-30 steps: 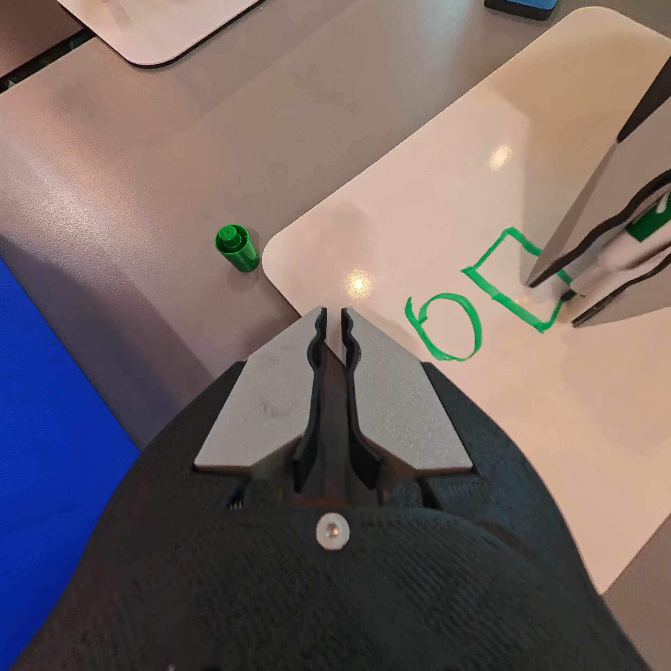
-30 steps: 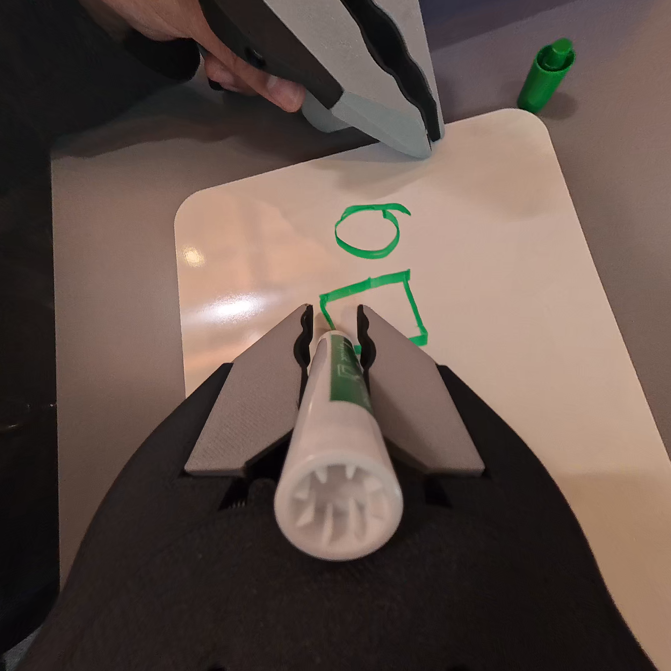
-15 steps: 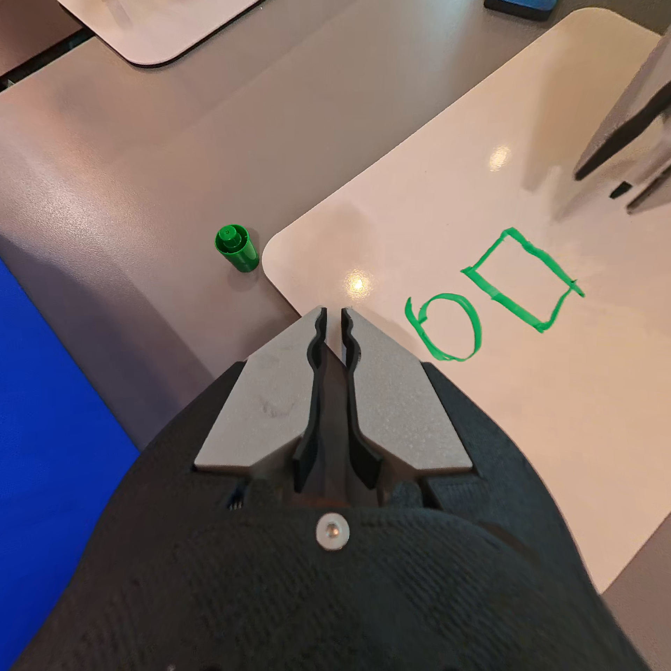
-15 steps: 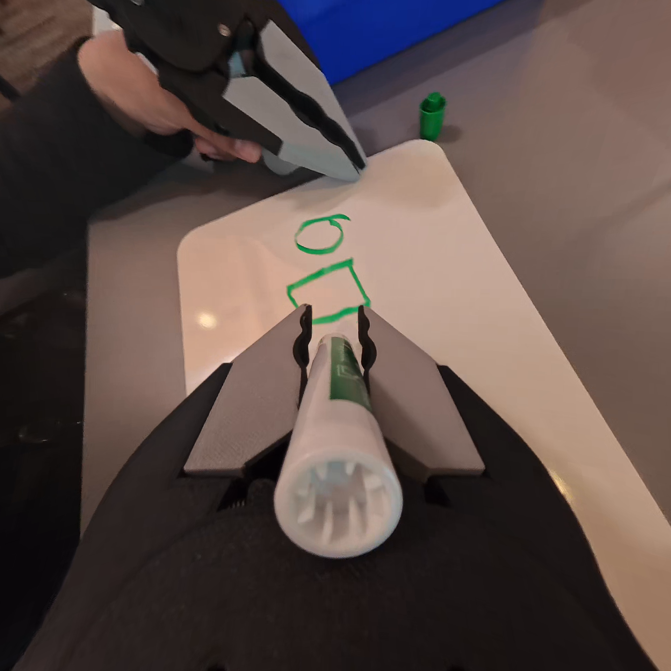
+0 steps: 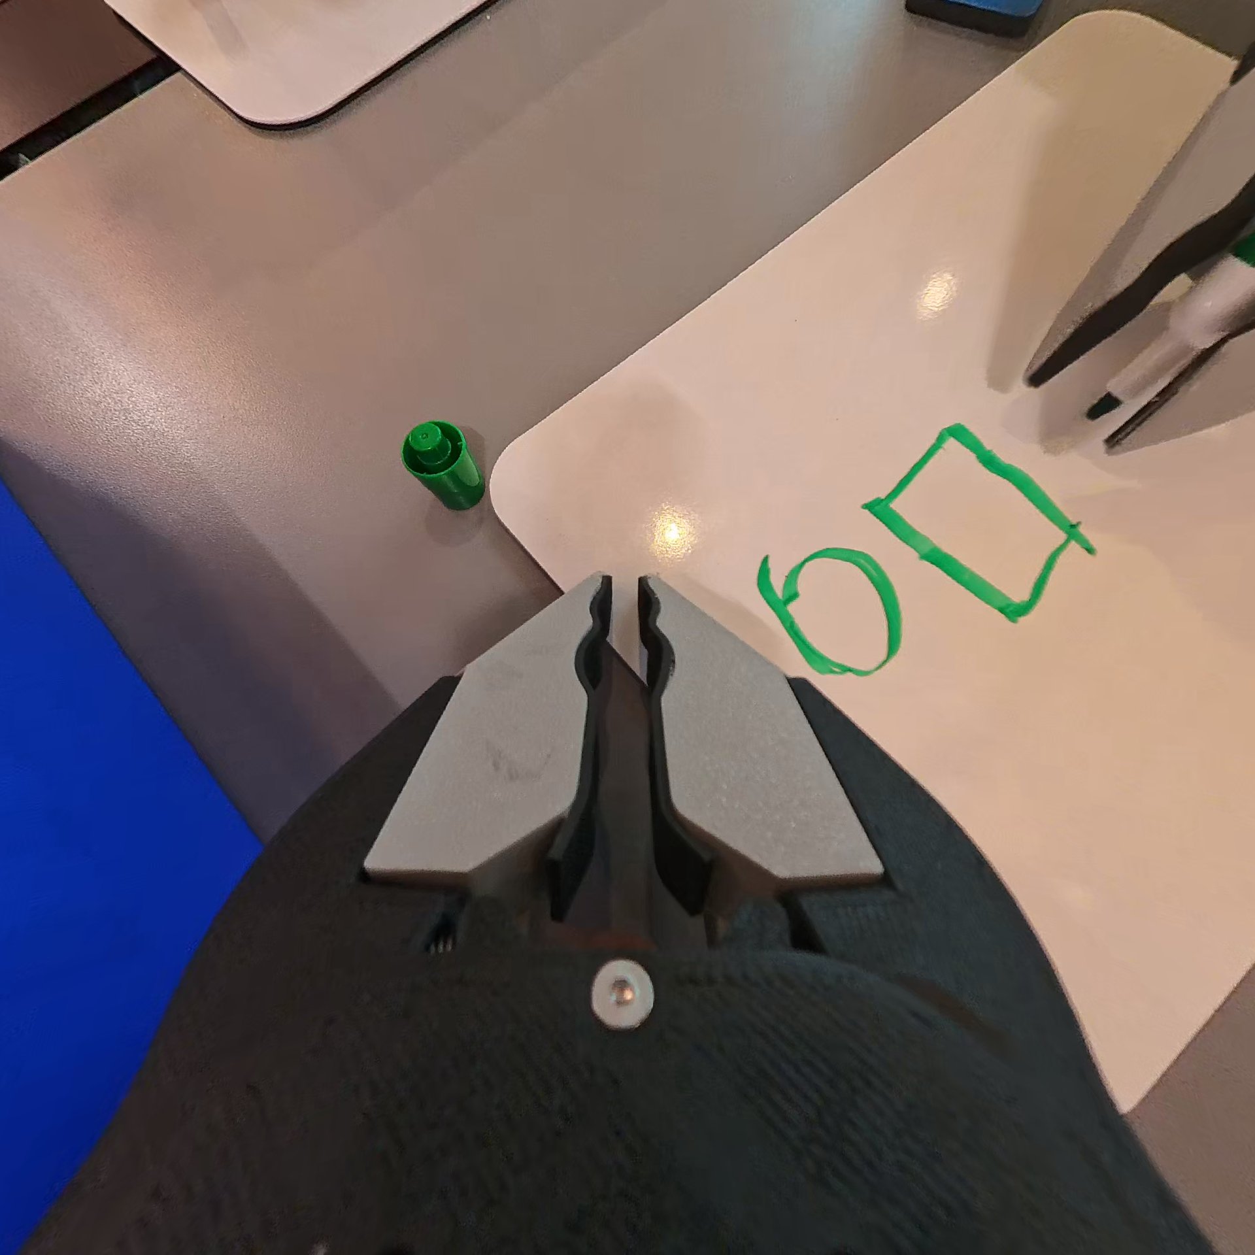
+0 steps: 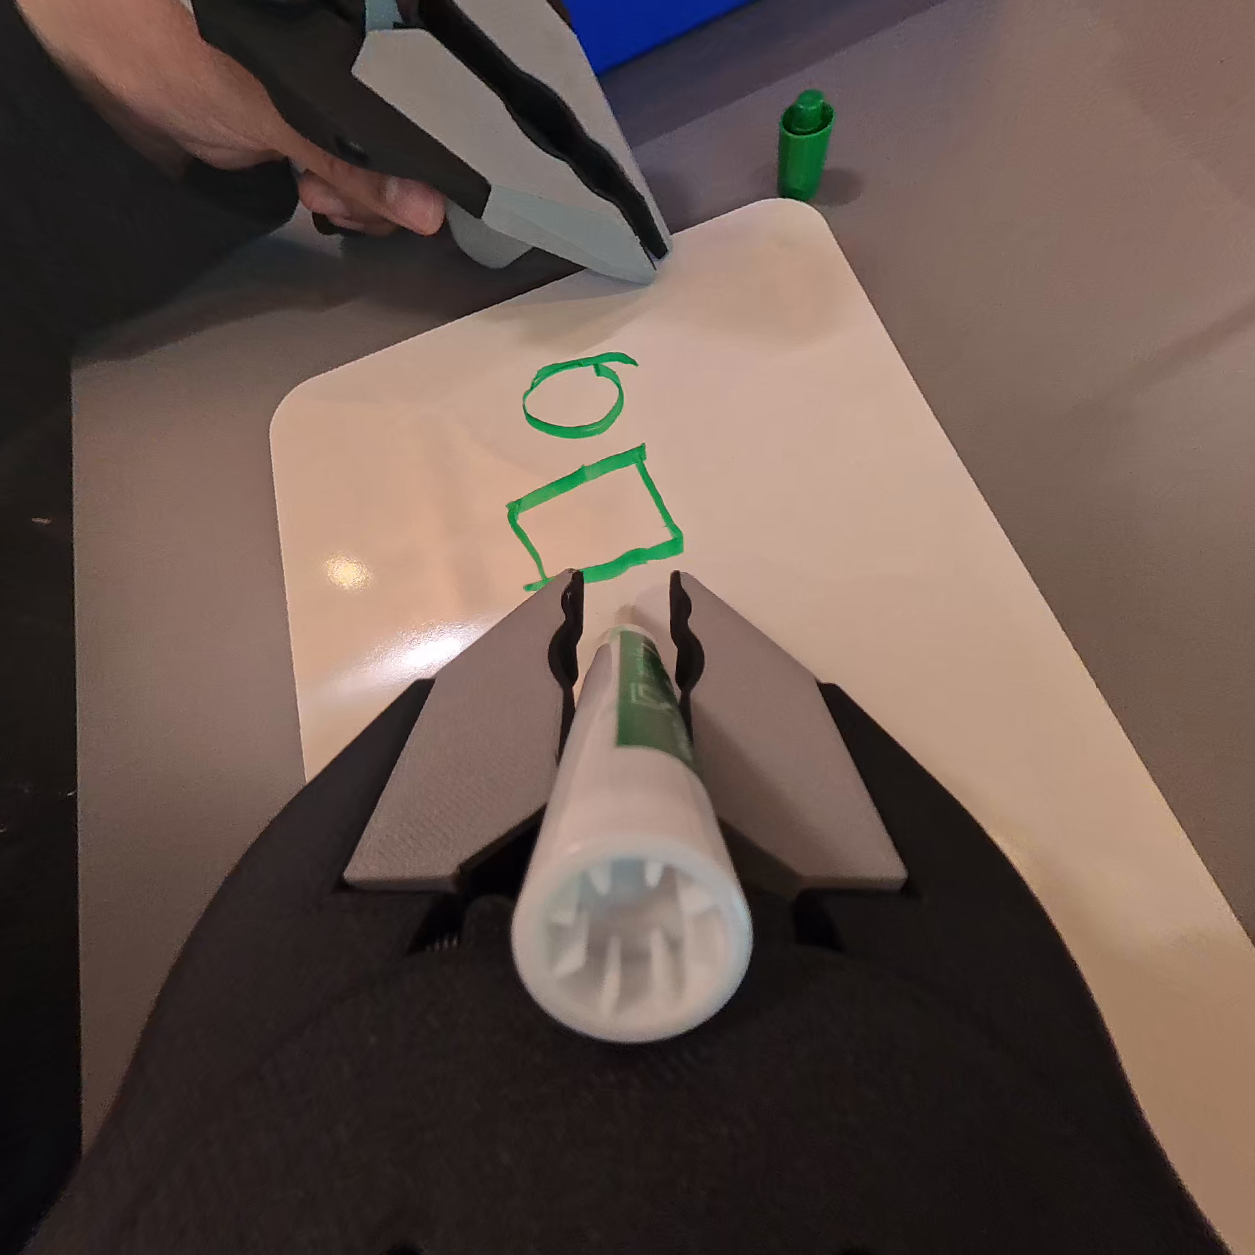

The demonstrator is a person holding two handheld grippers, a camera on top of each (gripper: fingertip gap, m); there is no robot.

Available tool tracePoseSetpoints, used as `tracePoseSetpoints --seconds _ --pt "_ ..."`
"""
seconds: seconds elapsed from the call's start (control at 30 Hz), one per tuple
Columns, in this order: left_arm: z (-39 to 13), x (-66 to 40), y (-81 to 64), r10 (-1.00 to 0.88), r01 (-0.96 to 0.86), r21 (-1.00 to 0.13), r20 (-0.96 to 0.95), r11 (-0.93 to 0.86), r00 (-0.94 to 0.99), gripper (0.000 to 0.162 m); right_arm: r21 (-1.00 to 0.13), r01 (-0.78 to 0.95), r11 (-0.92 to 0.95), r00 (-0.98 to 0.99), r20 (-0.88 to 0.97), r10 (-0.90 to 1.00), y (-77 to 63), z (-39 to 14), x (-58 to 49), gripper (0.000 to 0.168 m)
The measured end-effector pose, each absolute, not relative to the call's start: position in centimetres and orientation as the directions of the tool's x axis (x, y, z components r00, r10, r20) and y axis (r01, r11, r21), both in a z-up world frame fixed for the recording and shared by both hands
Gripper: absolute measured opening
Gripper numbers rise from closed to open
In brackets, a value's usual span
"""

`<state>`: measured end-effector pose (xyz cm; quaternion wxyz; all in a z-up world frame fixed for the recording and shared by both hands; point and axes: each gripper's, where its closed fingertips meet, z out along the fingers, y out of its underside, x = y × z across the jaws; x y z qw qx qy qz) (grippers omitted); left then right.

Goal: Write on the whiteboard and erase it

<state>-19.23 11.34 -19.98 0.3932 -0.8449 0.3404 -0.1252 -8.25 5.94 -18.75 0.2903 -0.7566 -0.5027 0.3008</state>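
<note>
On the grey-brown desk [image 5: 285, 285], which has a smooth matte top with soft glare, lies a glossy white whiteboard [image 6: 815, 475] with rounded corners, flat and reflecting two small ceiling lights. A second white board [image 5: 299, 54] with a dark edge sits at the far corner in the left wrist view, and part of a blue-topped dark block [image 5: 971, 13] shows at the top edge just past the whiteboard. A saturated blue surface [image 5: 81, 713] fills the left side beyond the desk's edge.

Two green shapes are drawn on the whiteboard: one circle [image 6: 574, 397] with a small tail, and one rough square [image 6: 594, 519] beside it (the strokes are thick and a little uneven). One green ribbed cap [image 5: 443, 475] lies on its side on the desk, just beside the whiteboard's corner and not touching it.

The right tongs [image 6: 625, 587], grey wedge fingers with wavy black pads, are clamped on one marker [image 6: 638, 815], a white plastic barrel with a green label and a hollow finned rear end; its tip points down at the whiteboard just beside the square, and contact cannot be told. The left tongs [image 5: 623, 583] hold nothing, their fingers nearly together with a narrow slit between them, tips at the whiteboard's near edge by the circle. A person's hand [image 6: 224, 129] grips that tool's handle.
</note>
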Motion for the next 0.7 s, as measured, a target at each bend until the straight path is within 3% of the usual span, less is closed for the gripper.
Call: tracePoseSetpoints --seconds 0.7 --pt "-19.97 -19.23 11.33 -0.674 -0.478 -0.750 -0.059 -0.458 0.737 0.005 -0.761 0.565 -0.318 0.329 -0.146 0.933 6.25 -18.23 -8.45 0.022"
